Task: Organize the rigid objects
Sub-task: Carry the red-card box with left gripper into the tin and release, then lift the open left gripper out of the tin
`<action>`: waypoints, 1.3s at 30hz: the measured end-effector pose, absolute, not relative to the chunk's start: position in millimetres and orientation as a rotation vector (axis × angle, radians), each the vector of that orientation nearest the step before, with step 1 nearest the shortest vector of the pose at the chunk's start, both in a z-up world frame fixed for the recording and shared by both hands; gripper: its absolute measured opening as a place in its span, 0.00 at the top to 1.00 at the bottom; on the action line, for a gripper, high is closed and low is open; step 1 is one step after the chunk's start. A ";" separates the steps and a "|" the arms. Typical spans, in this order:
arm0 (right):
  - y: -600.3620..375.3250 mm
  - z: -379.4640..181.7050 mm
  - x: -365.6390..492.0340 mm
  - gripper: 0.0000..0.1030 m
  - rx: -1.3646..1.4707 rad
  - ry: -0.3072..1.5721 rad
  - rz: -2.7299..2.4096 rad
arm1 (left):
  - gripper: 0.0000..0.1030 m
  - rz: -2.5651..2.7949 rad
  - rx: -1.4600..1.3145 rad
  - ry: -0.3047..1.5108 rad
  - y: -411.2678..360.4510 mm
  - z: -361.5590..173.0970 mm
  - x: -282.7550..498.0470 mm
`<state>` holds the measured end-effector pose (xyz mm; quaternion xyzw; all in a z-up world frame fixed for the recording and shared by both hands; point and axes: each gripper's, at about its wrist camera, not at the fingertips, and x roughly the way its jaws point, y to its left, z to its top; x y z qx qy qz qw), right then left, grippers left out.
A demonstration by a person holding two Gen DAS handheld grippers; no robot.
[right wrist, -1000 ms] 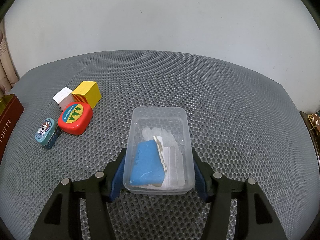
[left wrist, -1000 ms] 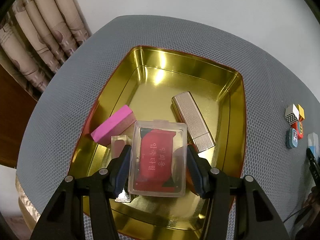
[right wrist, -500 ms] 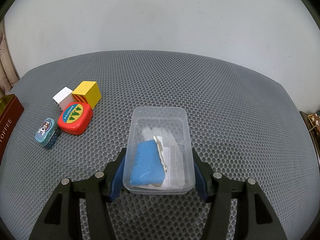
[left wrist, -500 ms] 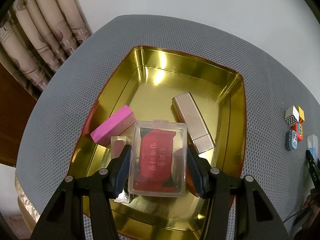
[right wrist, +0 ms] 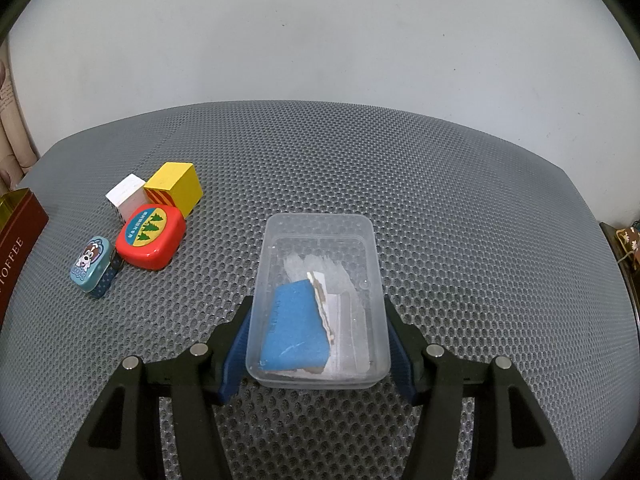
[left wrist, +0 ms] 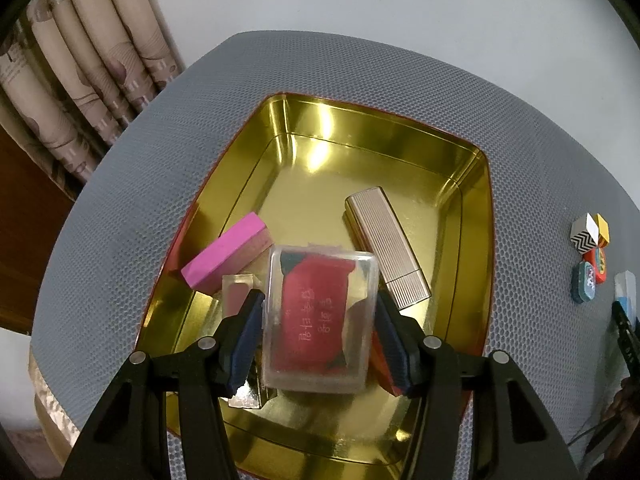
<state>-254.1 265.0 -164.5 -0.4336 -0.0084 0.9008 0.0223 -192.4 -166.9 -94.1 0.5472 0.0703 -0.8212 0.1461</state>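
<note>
Two grippers are showing, each with one clear plastic box sitting between its blue pads. In the left wrist view the left gripper [left wrist: 320, 336] is opening its jaws around the red-card box [left wrist: 320, 320]; the pads are looking just off its sides, so it is lying loose over the near end of the gold tin [left wrist: 472, 208]. Lying inside that tin with it are three more pieces: a small clear block [left wrist: 237, 292] just left of the box, a pink slab [left wrist: 224, 254] beyond that, and a ribbed metallic case [left wrist: 386, 246] to the right. In the right wrist view the right gripper [right wrist: 318, 340] is clamping the blue-card box [right wrist: 320, 304], its pads pressing both long walls, over the grey honeycomb mat [right wrist: 440, 200]. Left of this box, four small pieces are clustering: a teal tin [right wrist: 90, 264], a red tin [right wrist: 151, 236], a white cube [right wrist: 127, 196] and a yellow cube [right wrist: 174, 186].
</note>
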 end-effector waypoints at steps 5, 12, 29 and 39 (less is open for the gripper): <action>264.4 -164.7 -254.1 0.41 -1.343 -0.026 2.790 | 0.49 -2.365 1.574 0.198 -169.8 -94.0 -192.6; 265.4 -164.7 -253.3 0.41 -1.343 -0.027 2.790 | 0.49 -2.358 1.559 0.176 -164.8 -97.1 -193.3; 262.3 -165.8 -252.9 0.41 -1.343 -0.026 2.790 | 0.47 -2.361 1.386 0.150 -161.9 -69.7 -156.9; 262.7 -156.4 -243.8 0.41 -1.341 -0.036 2.788 | 0.39 -2.374 1.307 0.101 -149.7 -72.1 -131.0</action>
